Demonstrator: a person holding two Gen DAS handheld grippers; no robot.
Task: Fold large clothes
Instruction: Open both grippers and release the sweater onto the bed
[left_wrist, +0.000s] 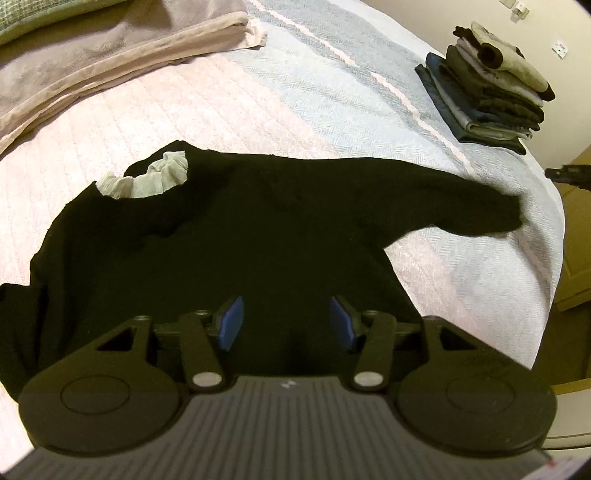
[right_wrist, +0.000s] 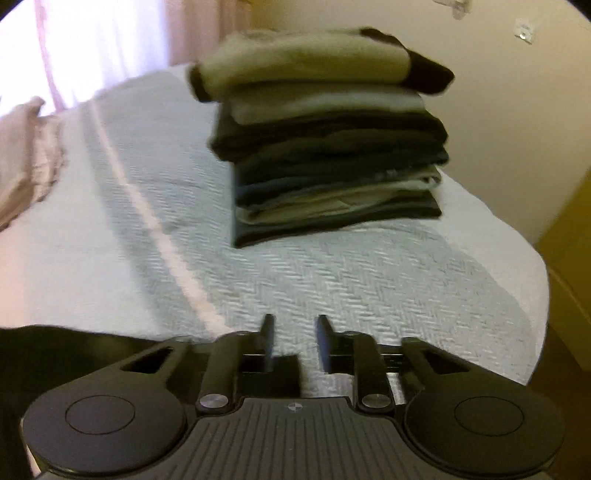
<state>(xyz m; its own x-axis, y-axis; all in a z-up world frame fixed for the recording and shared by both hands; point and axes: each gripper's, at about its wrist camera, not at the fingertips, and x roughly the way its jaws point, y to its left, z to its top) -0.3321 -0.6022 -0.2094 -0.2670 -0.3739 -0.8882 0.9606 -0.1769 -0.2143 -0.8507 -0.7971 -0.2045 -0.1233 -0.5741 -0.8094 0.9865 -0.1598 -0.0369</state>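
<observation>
A black garment (left_wrist: 229, 236) with a pale ruffled collar (left_wrist: 147, 179) lay spread flat on the bed (left_wrist: 332, 92), one sleeve (left_wrist: 461, 199) stretched toward the bed's right edge. The left claw (left_wrist: 286, 321) hovered over the garment's lower part, its blue pads (left_wrist: 232, 319) wide apart and holding nothing. The right claw (right_wrist: 293, 332) stood partly open and empty above the bare bedcover (this view was blurred), with a black edge of the garment just at its left. A stack of folded clothes (right_wrist: 332, 147) sat well apart, near the bed's far corner. Pinkish bedding (left_wrist: 92, 66) lay bunched at the far left.
</observation>
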